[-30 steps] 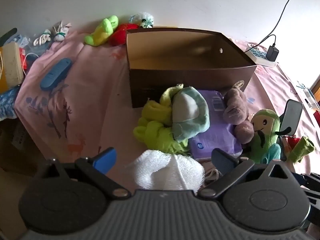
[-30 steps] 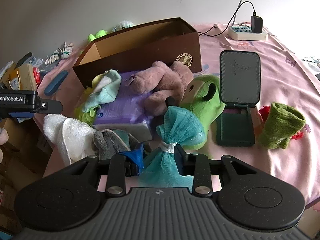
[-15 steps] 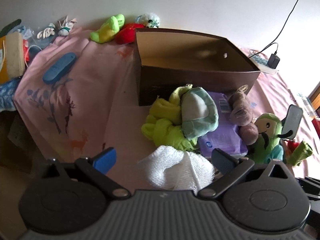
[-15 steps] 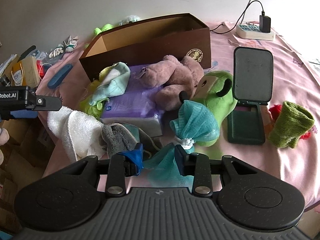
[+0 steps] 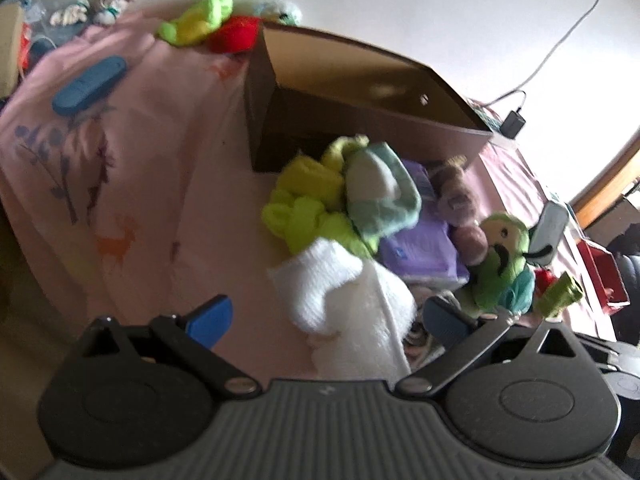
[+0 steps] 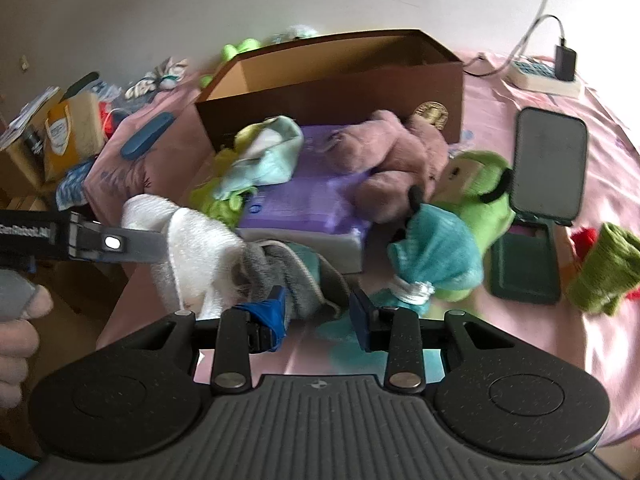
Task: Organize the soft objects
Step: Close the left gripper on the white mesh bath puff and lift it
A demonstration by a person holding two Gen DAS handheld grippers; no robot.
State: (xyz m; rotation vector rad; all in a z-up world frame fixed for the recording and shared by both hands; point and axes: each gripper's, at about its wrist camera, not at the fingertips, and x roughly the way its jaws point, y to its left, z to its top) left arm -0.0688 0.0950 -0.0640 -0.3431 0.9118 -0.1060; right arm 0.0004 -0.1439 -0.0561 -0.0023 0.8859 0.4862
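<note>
White towel (image 5: 352, 300) lies between the spread, empty pads of the left claw (image 5: 324, 316). Right claw (image 6: 318, 314) half-open, grasping nothing; teal mesh pouf (image 6: 436, 252) just beyond.

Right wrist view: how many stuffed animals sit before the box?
2. A pink bear lies on the purple pack against the brown box; a green plush sits right of it. Others may hide under cloths.
</note>
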